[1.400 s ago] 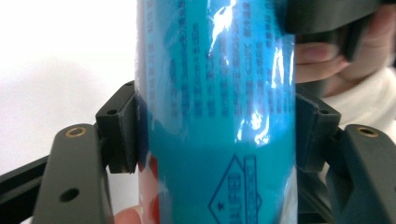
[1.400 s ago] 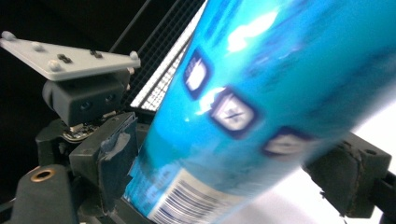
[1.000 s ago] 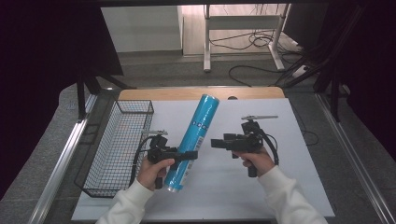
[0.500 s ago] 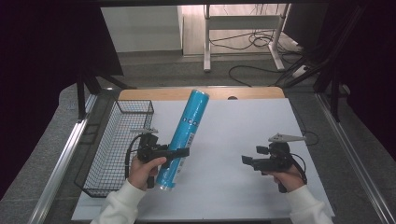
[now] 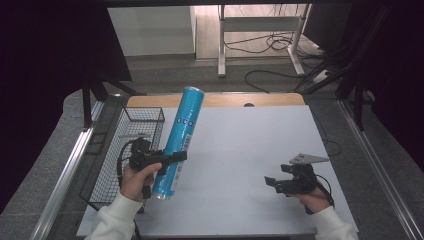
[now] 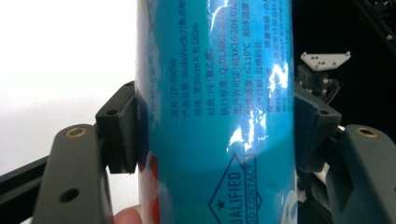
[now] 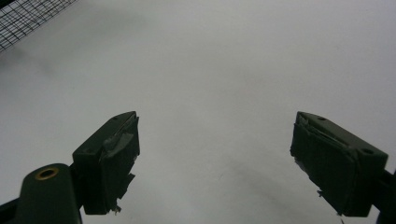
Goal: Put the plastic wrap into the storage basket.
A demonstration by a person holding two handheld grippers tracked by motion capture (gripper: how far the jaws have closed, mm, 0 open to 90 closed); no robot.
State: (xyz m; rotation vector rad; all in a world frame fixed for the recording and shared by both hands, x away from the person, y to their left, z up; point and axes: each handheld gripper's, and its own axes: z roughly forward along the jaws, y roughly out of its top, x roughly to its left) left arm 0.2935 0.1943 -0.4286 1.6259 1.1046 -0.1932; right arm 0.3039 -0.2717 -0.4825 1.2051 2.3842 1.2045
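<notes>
Wire basket (image 5: 129,150) at the table's (image 5: 240,150) left edge, just beside the left gripper (image 5: 172,159). Fingers (image 6: 122,130) clamped on a blue tube (image 5: 179,142), near its lower end, pads pressing both sides. Tube lifted off the table, tilted with the top leaning away, glossy wrap with printed text and a "qualified" diamond mark low on the label. Wide bare white surface between the hands, open all the way to the far wooden edge. Right gripper (image 5: 270,181) low over the table near the right front edge, fingers (image 7: 109,154) spread apart, just been closing slightly, nothing between them.
</notes>
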